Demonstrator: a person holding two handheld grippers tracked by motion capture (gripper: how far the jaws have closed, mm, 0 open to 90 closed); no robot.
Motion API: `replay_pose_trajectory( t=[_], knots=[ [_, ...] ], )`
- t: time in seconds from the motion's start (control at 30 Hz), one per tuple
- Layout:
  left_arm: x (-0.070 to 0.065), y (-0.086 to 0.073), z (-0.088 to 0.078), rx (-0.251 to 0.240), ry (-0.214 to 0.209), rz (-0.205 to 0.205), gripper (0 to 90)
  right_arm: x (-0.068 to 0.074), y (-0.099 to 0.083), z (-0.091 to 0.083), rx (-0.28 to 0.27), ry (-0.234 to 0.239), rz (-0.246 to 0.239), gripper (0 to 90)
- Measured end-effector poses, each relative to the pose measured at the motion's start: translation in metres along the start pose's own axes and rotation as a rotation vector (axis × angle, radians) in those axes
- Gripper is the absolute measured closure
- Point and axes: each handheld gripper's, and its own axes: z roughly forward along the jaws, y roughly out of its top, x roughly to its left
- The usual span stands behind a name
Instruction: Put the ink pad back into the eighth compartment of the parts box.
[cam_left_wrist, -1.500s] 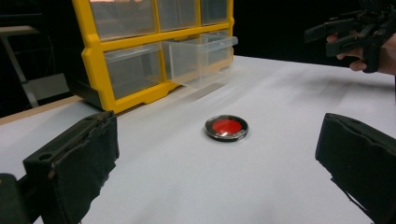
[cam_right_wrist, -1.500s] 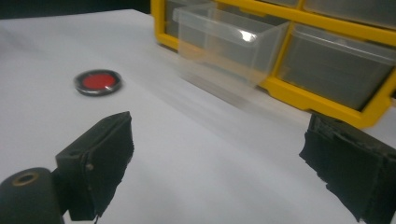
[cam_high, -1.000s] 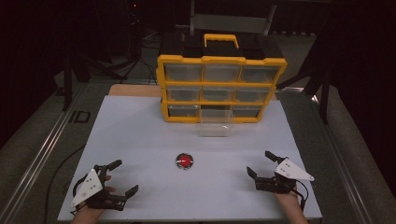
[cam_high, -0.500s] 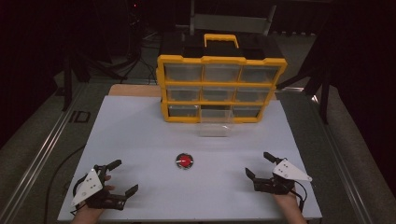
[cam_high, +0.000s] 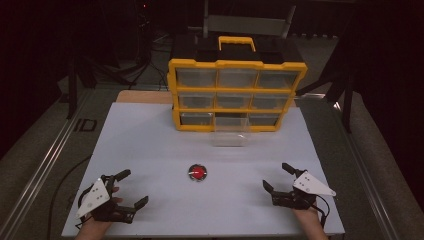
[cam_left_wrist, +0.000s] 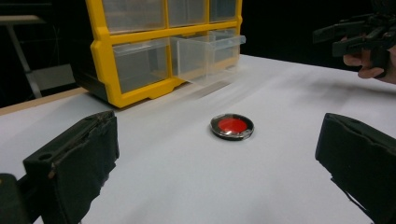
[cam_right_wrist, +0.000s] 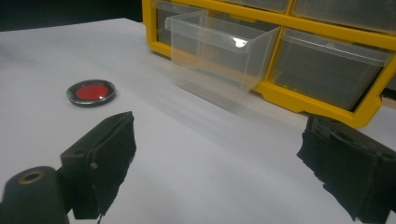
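Red round disc lies flat on the white tabletop, between the near corners. Left gripper and right gripper (both spread wide, holding nothing) sit near those corners.

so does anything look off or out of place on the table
One thing: the bottom middle drawer of the yellow organizer is pulled out while the others sit flush. A small red disc lies alone on the white table. Nothing spilled or damaged.
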Motion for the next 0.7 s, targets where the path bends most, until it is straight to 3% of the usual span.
replay_pose_trajectory(
  t=[0.23,0.6,0.7],
  knots=[
    [0.007,0.012,0.002,-0.005,-0.023,-0.010,0.4,0.003,0.003,-0.001,-0.005,-0.008,-0.012,10.0],
    [0.013,0.058,0.014,-0.014,-0.088,0.055,0.4,0.004,0.008,-0.003,-0.022,-0.019,-0.007,10.0],
    [0.013,0.065,0.019,-0.015,-0.107,0.056,0.4,0.005,0.010,-0.003,-0.024,-0.020,-0.004,10.0]
  ],
)
